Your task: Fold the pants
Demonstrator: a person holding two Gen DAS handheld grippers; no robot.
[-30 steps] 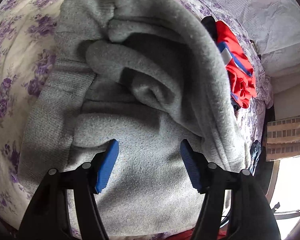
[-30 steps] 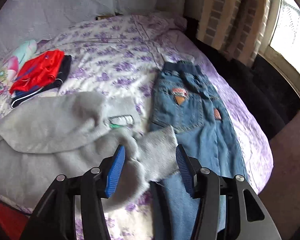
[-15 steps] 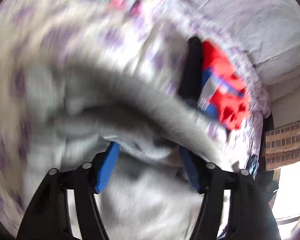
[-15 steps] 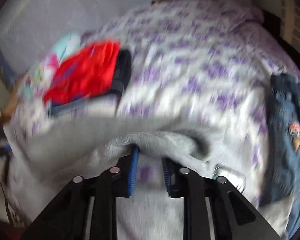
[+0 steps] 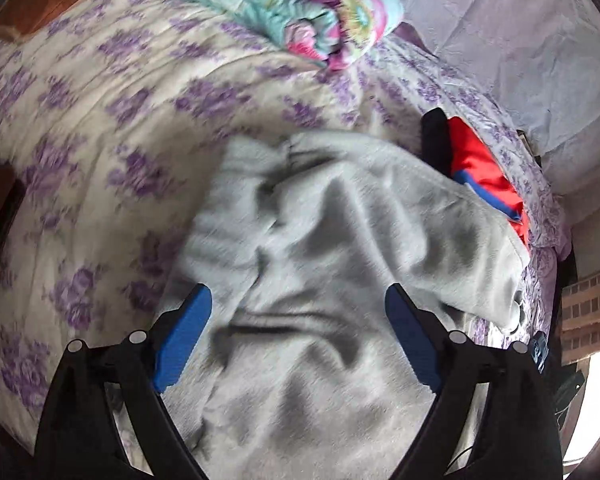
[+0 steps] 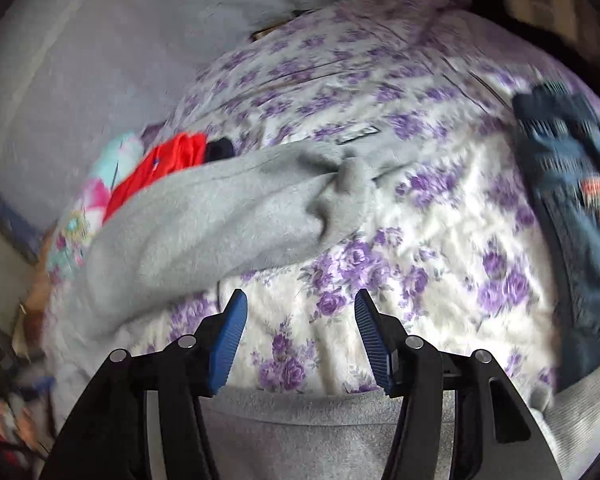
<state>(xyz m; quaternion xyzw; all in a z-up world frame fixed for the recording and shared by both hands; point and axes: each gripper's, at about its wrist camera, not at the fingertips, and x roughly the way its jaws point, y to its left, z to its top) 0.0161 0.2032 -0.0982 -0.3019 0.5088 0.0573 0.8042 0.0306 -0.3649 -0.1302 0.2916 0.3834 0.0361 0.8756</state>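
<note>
The grey pants (image 5: 340, 264) lie crumpled on the purple-flowered bedspread (image 5: 112, 128). In the left wrist view they fill the near centre in soft folds, one edge lying over the red garment (image 5: 480, 172) at the far right. The left gripper (image 5: 298, 336) hangs over the cloth with its blue pads spread wide and nothing between them; half a second ago a fold of grey cloth sat between those pads, and the pads now stand further apart. The rolled teal and pink blanket (image 5: 300, 12) lies at the far edge.

In the right wrist view the right gripper (image 6: 300, 344) is also spread, above bare bedspread, with a band of grey fabric along the near edge beneath it. Half a second ago its pads were nearly pressed together at a grey fold; now they are apart and hold nothing. A bunched leg of the pants stretches from the near left toward the centre. The blue jeans (image 6: 572, 184) lie at the right, apart from the grey cloth
</note>
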